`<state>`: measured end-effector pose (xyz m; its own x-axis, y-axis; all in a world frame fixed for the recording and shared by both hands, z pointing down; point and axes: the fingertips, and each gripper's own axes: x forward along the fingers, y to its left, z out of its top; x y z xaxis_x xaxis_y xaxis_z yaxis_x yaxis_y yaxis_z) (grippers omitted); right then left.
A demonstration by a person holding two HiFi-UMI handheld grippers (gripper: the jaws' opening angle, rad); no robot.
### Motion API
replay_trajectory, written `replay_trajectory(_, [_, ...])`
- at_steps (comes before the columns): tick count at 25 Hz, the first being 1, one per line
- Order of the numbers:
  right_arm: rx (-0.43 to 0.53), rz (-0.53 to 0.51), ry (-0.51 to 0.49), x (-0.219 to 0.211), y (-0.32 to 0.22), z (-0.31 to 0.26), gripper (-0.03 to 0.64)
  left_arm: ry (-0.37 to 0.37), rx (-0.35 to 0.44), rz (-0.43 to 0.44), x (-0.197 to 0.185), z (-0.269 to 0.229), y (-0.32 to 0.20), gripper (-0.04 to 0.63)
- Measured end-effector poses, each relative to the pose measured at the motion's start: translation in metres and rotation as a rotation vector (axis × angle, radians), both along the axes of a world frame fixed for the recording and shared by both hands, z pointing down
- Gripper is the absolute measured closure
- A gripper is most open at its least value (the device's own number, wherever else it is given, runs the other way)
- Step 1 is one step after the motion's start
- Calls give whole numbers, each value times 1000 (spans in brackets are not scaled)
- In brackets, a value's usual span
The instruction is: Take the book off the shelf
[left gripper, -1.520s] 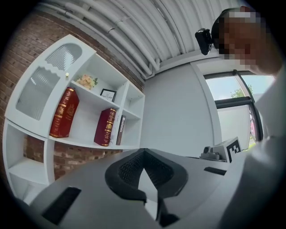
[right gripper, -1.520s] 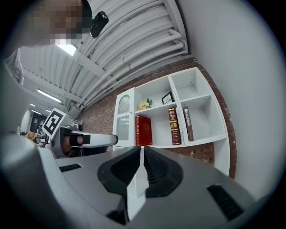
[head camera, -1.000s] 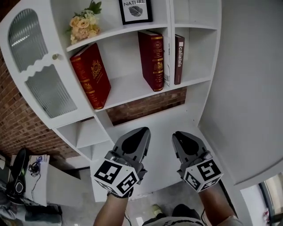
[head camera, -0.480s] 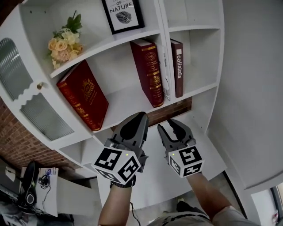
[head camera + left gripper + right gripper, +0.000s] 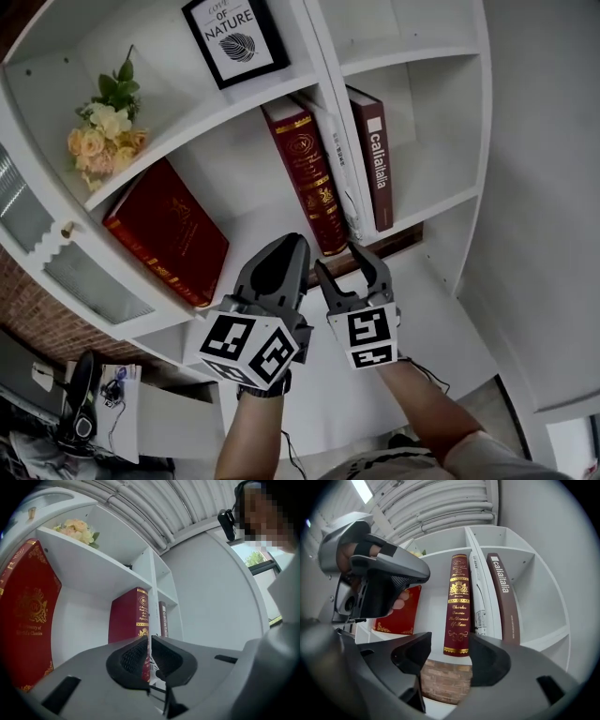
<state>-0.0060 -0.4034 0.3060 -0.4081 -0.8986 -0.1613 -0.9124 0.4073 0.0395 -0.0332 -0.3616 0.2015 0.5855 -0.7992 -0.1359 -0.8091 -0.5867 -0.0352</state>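
Book (image 5: 309, 178) upright beside divider (image 5: 317, 47), open shelf (image 5: 255, 217) leftward

Scene is lit brightly & evenly from overhead, w/ a ceiling strip light (image 5: 361, 490) blown out and only soft shadows cast under the white shelf (image 5: 412, 141) boards, while heavy fisheye bending, dark vignetted corners & soft foreground are seen in both gripper views.
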Motion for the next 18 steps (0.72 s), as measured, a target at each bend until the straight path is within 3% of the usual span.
replay_trajectory(7, [32, 53, 8, -5, -15, -2, 347, -4, 9, -30, 0, -10, -24, 477])
replay_trajectory(18, [29, 50, 11, -7, -29, -2, 344, -19, -20, -14, 3, -15, -44, 451])
